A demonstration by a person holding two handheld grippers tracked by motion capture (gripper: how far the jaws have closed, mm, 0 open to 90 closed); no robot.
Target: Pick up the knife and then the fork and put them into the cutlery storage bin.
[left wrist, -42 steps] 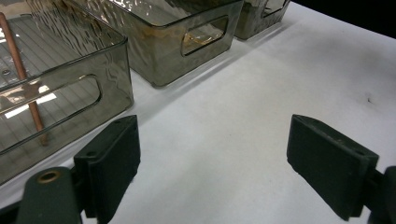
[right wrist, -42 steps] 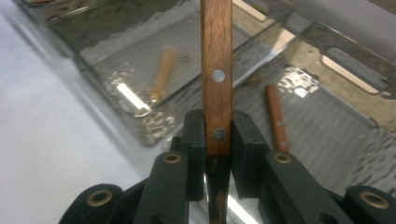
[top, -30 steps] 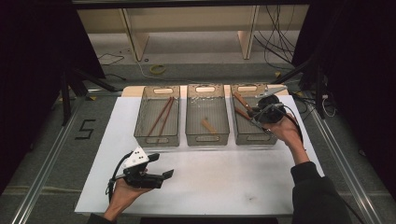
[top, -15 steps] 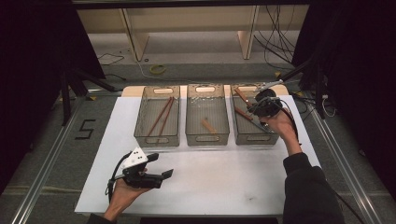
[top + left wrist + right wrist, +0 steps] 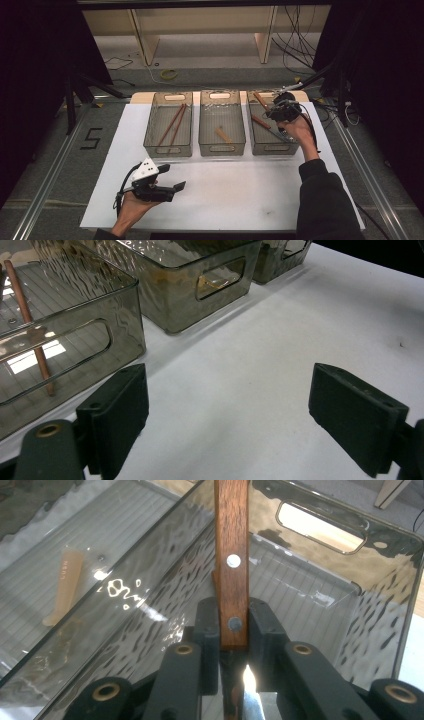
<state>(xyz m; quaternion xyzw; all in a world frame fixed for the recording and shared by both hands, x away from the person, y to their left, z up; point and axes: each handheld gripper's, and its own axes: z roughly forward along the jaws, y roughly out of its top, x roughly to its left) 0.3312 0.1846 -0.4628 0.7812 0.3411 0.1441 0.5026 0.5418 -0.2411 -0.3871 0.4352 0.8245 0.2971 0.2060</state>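
In the right gripper view, the right gripper [image 5: 233,630] is seen pinching a wooden handle [image 5: 231,555] with two rivets, a blade glinting below the jaws; the high view shows that gripper [image 5: 281,111] over the right bin [image 5: 260,145], where another handle [image 5: 260,121] lies. The left gripper [image 5: 175,187], jaws spread with nothing between them, is held low over the bare white table [image 5: 240,195], just before the left bin [image 5: 75,365]. Chopsticks [image 5: 172,124] lie in that bin; a pale piece [image 5: 64,587] lies in the middle bin [image 5: 222,145]. Open table is left in front of the bins.
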